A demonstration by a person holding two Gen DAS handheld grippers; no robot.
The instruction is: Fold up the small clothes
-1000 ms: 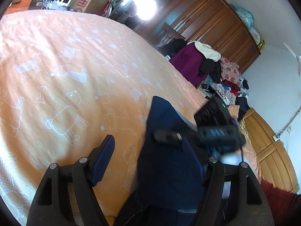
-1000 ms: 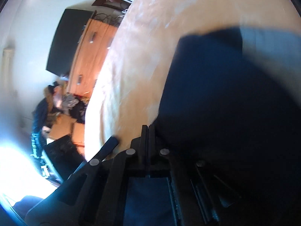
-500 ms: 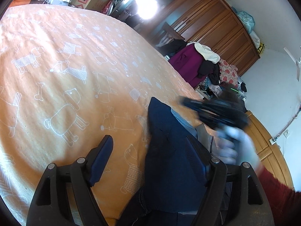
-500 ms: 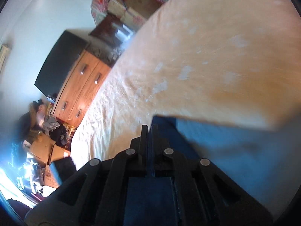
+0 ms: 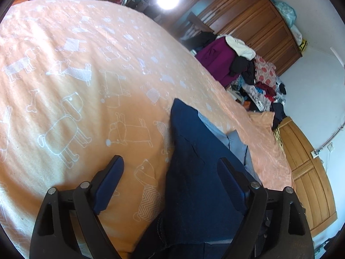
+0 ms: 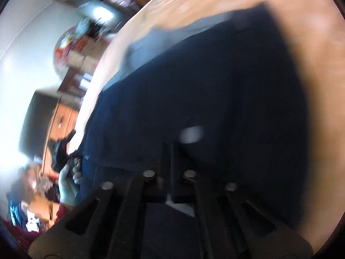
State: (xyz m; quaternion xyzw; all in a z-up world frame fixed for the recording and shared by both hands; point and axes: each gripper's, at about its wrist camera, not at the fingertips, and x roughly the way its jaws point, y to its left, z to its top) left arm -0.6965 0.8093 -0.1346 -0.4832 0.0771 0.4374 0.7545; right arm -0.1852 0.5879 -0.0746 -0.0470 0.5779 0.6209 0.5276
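A navy garment (image 5: 194, 161) lies folded on the orange bed cover (image 5: 86, 64), with a lighter blue-grey layer (image 5: 235, 140) showing along its right edge. My left gripper (image 5: 170, 160) hovers open over the garment's left edge; its right finger is above the cloth and its left finger above the bare cover. In the blurred right wrist view the same garment (image 6: 215, 75) spreads ahead. My right gripper (image 6: 170, 145) is shut at the garment's near edge, apparently pinching it. The left gripper (image 6: 60, 149) and a gloved hand (image 6: 66, 185) show at the far left.
A pile of clothes (image 5: 248, 71) sits beyond the bed's far right side, in front of a brown wardrobe (image 5: 248, 15). A light wooden cabinet (image 5: 306, 172) stands to the right. A dark screen (image 6: 36, 118) hangs over a wooden dresser.
The right gripper crossed over the garment and left the left wrist view. Its view swung from the bare cover back onto the cloth. The left gripper stayed open and nearly still.
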